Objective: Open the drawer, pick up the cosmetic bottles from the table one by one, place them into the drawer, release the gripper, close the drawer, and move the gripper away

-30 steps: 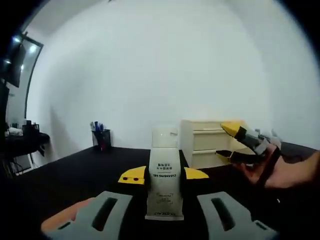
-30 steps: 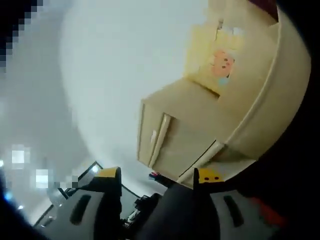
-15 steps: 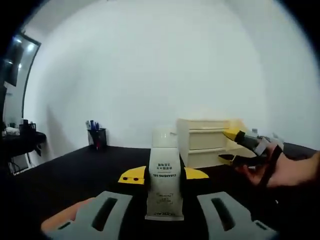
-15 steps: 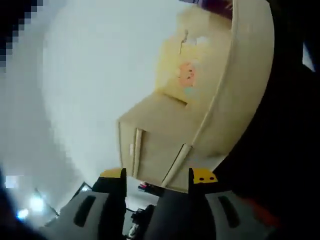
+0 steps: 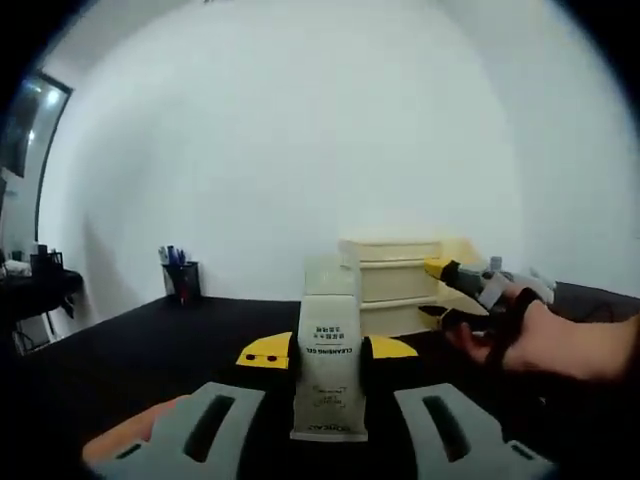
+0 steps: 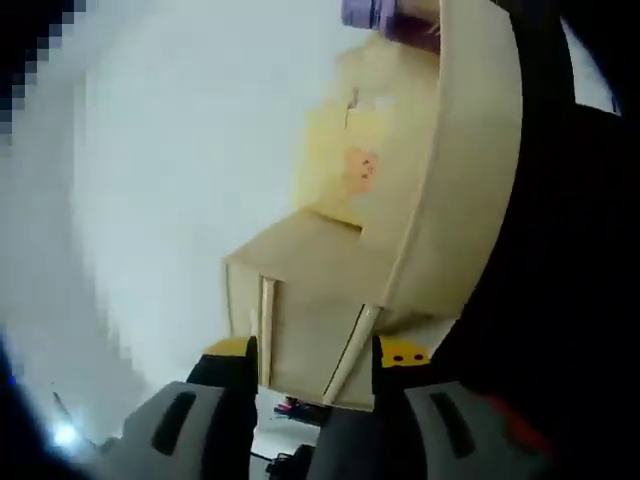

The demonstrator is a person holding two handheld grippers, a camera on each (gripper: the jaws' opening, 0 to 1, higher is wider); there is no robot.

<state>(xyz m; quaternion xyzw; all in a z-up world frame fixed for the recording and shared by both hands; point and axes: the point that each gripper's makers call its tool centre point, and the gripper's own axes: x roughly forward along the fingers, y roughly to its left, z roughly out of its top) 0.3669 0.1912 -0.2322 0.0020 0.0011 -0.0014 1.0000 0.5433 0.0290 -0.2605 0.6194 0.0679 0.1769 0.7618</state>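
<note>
White bottle (image 5: 329,340), cream drawer unit (image 5: 390,287), black table (image 5: 160,345).

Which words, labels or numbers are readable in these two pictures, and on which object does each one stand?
"CLEANSING GEL": on the white tube held in the left gripper.
Small lines above and below those words on the tube: too small to read.
Pink and orange sticker inside the open drawer in the right gripper view: blurred, no readable text.
</note>
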